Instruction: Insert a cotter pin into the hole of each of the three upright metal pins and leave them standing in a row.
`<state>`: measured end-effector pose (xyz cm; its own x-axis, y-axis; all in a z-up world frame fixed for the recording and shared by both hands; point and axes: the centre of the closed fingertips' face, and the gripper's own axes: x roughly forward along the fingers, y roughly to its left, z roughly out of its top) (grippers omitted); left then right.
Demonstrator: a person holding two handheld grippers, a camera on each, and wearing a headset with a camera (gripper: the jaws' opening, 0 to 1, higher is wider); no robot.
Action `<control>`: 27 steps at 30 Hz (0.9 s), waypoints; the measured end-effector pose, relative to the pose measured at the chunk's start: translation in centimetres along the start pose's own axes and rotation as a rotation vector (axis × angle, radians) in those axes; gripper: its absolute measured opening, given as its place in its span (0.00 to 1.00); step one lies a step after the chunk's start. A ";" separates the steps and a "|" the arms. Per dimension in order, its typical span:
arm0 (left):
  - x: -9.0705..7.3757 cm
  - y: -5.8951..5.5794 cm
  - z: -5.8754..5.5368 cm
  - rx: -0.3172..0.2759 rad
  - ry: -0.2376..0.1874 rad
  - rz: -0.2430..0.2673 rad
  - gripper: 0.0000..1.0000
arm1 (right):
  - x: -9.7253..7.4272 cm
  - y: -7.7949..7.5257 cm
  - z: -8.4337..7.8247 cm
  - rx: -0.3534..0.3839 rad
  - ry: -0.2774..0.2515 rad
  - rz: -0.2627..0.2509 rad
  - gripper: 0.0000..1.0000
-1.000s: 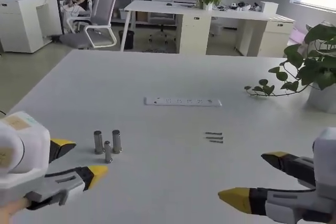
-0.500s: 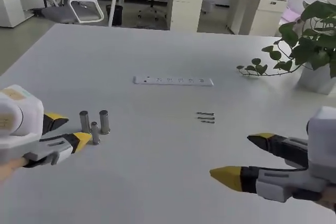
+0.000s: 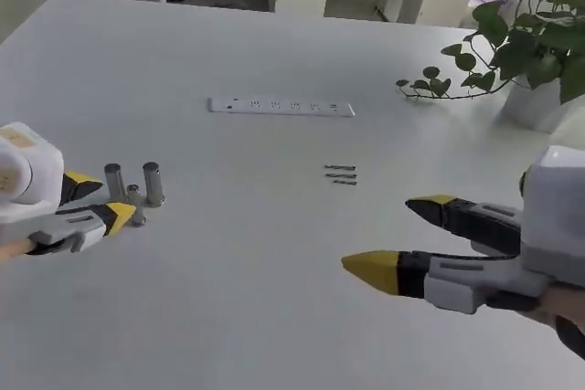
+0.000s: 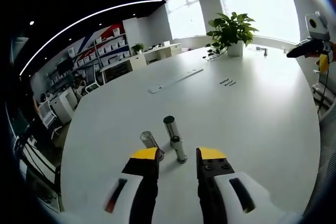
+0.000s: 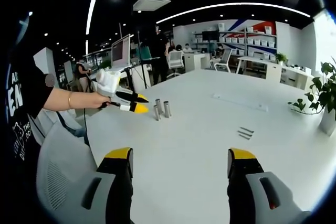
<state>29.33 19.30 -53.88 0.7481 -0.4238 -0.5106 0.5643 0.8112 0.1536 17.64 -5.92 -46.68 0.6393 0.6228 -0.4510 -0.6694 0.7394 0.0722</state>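
**Approach to the pin cluster: both grippers unloaded**

The jaws of the left gripper (image 3: 102, 197) are held moderately spread, with nothing pinched. In the left gripper view the gap is aligned on the nearest and shortest of the three metal pins (image 3: 152, 183), which is judged to be a line-up for a grasp. The jaws of the right gripper (image 3: 384, 233) are spread wide and are likewise empty. They are pointed toward the cotter pins (image 3: 340, 174), presumably so that one can be collected. The fingertips are capped in yellow over dark, tapered, hard-looking bodies.

The metal pins are plain cylinders with a dull grey sheen. They are stood upright in a tight triangular cluster, not a row, just ahead of the left gripper. No holes can be made out in them. The cotter pins are thin dark slivers, laid flat and parallel, well apart from the cluster. Both sets are borne on a smooth, matt white table (image 3: 274, 43), and a flat white power strip (image 3: 279, 106) is laid further back
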 end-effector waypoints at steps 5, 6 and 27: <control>1.4 0.0 0.0 -0.012 -0.015 -0.031 0.22 | 0.4 0.0 -0.5 -0.006 0.028 0.003 0.71; 1.6 0.2 -0.1 -0.019 -0.010 -0.024 0.22 | 0.4 0.0 -0.5 -0.005 0.030 0.005 0.71; 4.3 -0.2 -1.8 -0.060 0.029 -0.045 0.08 | 0.7 -1.0 -1.5 0.014 0.062 0.000 0.69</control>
<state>31.77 18.05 -57.62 0.7114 -0.4494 -0.5403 0.5748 0.8145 0.0794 18.21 -6.65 -48.44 0.6143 0.6064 -0.5049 -0.6637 0.7432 0.0849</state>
